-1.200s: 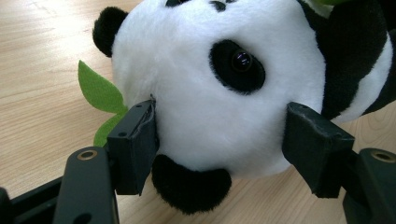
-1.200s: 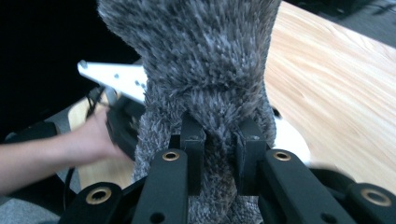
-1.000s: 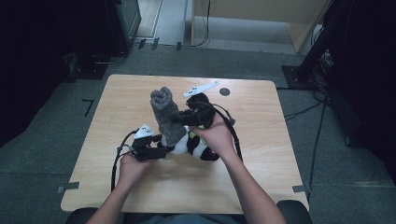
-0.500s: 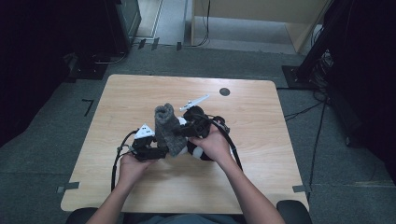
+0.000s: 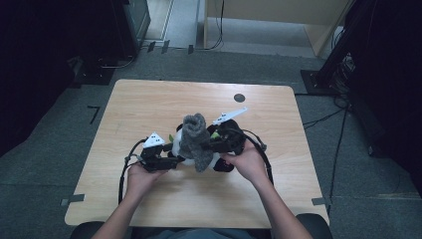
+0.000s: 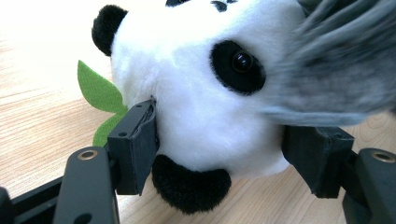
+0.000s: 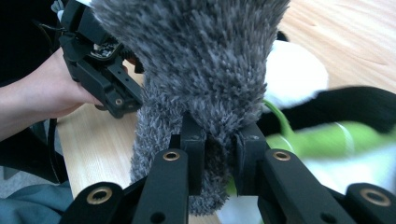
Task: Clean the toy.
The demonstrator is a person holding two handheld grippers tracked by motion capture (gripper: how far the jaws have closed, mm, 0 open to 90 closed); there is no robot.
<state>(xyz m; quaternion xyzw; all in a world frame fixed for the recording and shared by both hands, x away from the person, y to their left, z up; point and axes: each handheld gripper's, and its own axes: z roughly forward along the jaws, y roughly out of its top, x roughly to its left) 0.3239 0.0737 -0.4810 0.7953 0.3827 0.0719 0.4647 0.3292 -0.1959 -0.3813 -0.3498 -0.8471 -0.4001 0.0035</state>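
A black-and-white panda plush [image 6: 205, 93] with a green felt leaf [image 6: 98, 93] lies at the middle of the wooden table [image 5: 149, 99]. My left gripper [image 6: 226, 149] is shut on the panda's head, one pad pressed into each side. My right gripper [image 7: 219, 149] is shut on a fuzzy grey sock [image 7: 201, 60], pinching its fabric. In the high view the sock [image 5: 195, 139] drapes over the panda [image 5: 216, 163], between the left gripper [image 5: 171, 162] and the right gripper [image 5: 211, 144]. The sock hides part of the panda's face.
A small black round mark [image 5: 239, 97] sits near the table's far edge. The left gripper's black cable [image 5: 124, 169] loops beside the left hand. Dark cabinets and floor cables surround the table.
My right gripper has come down and toward the person with the grey sock, which now hangs lower over the panda. The left gripper has stayed put on the panda.
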